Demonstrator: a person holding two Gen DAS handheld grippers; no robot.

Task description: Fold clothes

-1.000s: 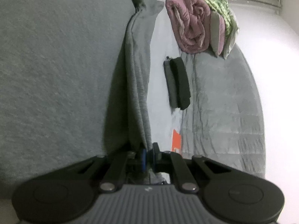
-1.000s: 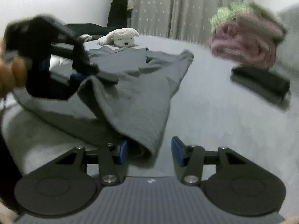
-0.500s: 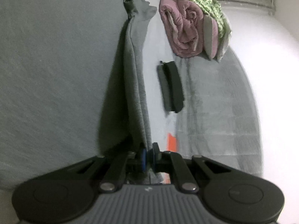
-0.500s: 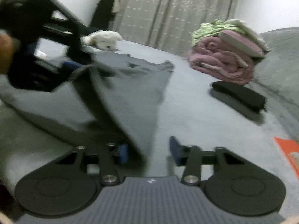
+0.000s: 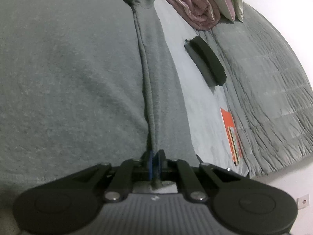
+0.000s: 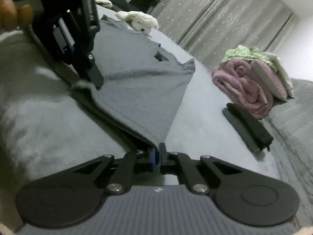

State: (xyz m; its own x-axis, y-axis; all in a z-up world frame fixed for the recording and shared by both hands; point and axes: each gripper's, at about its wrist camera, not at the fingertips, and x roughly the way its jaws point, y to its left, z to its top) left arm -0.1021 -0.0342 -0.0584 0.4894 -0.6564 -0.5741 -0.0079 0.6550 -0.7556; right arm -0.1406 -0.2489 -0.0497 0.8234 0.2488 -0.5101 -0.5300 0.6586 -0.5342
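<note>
A grey T-shirt (image 6: pixel 137 82) lies spread on the bed. My right gripper (image 6: pixel 156 154) is shut on its near hem corner. My left gripper (image 5: pixel 154 159) is shut on another edge of the same grey T-shirt (image 5: pixel 78 68), which fills the left of its view with a fold line running away from the jaws. The left gripper also shows in the right wrist view (image 6: pixel 88 80), held by a hand at upper left, pinching the shirt's edge.
A rolled pink blanket with green and white bedding (image 6: pixel 252 82) lies at the right, and also shows in the left wrist view (image 5: pixel 197 2). A folded black garment (image 6: pixel 248 127) lies near it. A white plush toy (image 6: pixel 140 20) is far back. An orange booklet (image 5: pixel 231 135) lies beside a grey quilt (image 5: pixel 264 78).
My right gripper has closed on the shirt's hem corner; it was open before. The left gripper has stayed shut on the shirt and lowered it, so the fabric lies flatter.
</note>
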